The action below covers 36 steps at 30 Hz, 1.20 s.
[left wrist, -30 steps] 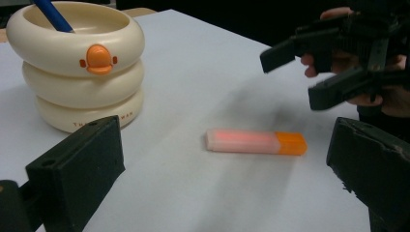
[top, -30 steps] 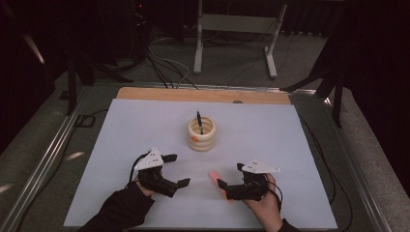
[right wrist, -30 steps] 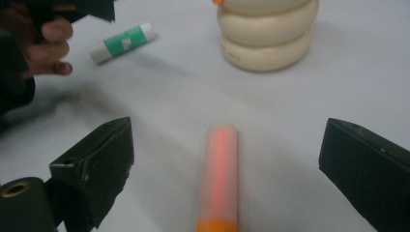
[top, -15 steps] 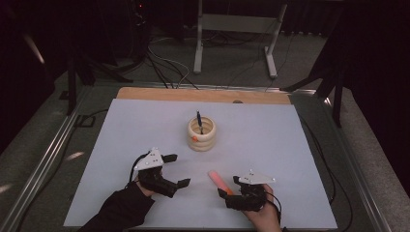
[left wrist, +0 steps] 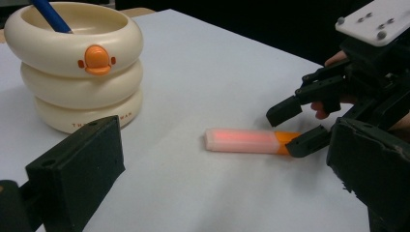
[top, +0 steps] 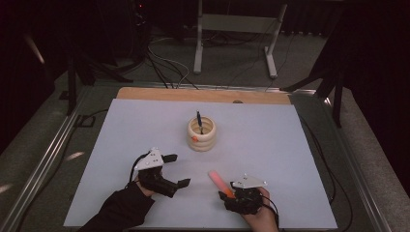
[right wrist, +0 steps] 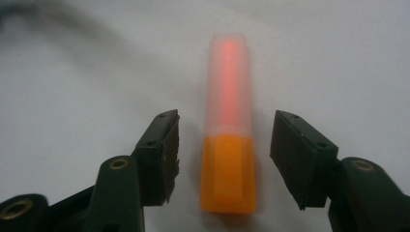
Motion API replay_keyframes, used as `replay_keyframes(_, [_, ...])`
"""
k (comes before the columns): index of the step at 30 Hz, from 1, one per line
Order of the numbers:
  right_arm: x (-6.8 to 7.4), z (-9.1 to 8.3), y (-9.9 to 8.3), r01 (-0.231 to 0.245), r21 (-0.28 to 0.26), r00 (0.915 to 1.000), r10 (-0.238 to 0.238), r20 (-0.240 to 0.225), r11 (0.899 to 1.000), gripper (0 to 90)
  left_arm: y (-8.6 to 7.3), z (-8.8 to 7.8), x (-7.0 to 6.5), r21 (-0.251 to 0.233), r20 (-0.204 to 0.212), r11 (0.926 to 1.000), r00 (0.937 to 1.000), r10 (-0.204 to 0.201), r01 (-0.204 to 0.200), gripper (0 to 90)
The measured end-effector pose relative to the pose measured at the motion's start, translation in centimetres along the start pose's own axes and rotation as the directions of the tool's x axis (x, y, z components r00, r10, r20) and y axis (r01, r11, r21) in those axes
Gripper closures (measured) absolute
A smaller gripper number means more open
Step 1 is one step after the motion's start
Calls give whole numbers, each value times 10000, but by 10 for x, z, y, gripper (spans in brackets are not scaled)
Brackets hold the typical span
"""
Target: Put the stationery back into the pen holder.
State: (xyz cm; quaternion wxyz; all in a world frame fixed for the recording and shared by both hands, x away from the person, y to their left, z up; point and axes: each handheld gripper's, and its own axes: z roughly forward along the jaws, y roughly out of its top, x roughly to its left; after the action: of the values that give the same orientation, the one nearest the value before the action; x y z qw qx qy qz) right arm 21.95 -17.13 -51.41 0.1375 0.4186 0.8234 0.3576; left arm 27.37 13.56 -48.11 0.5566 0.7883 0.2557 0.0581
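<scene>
Work surface: pale sheet (top: 270, 145) on a table, wooden strip along its far edge in the high view, metal rails at left and right. Wide bare room across the upper left, upper right and lower middle of the sheet; the sheet's near edge lies close under both hands at the bottom of the frame.

Item 1: highlighter (right wrist: 227, 145), orange body with a translucent pink cap. Lies flat on the sheet, lower centre-right of the high view (top: 218, 181). Long axis slants there from lower right to upper left, cap end toward the upper left and the holder, orange end toward the right gripper. In the right gripper view it runs straight up the frame, cap at the top.

Item 2: right gripper (right wrist: 223, 159), lower right of the high view (top: 227, 194). Jaws have just been closing, astride the orange end, one on each side; a gap shows on both sides, pads not touching it.

Item 3: left gripper (top: 175, 169), lower left of the high view, jaws spread wide with nothing between them, well apart from the highlighter.

Item 4: cream ringed holder (top: 201, 134), duck-bill mark on its side, centre of the sheet, a blue pen (top: 198, 119) standing in it, tilted
</scene>
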Motion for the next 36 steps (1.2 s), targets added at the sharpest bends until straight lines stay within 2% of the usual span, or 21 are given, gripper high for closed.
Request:
replay_keyframes(3, [1,1,-1,105,78,9999,-105,88,9999,463,0,0,0,-14,7,10000,10000,-30,30,3])
replay_keyframes(6, [4,3,0,428,156,9986,-433,319,9990,494,0,1,0,-5,0,10000,10000,-15,15,3])
replay_keyframes(13, [6,8,0,789,390,9959,-806,416,9961,581,-1,1,1,38,-13,10000,10000,-10,10,3])
replay_keyframes(16, [6,8,1,775,441,9957,-795,470,9960,625,-1,1,1,46,-20,10000,10000,-1,1,3])
replay_keyframes(28, [2,8,5,682,638,9973,-698,224,9956,642,-1,2,-1,112,86,9999,9999,94,-95,3])
replay_keyframes(33, [-6,2,13,678,381,9975,-685,178,9970,643,-1,2,0,216,126,9998,9999,33,-35,3])
replay_keyframes(36, [-11,0,18,628,282,9980,-630,46,9976,643,-1,4,-1,276,274,9994,9994,189,-197,3])
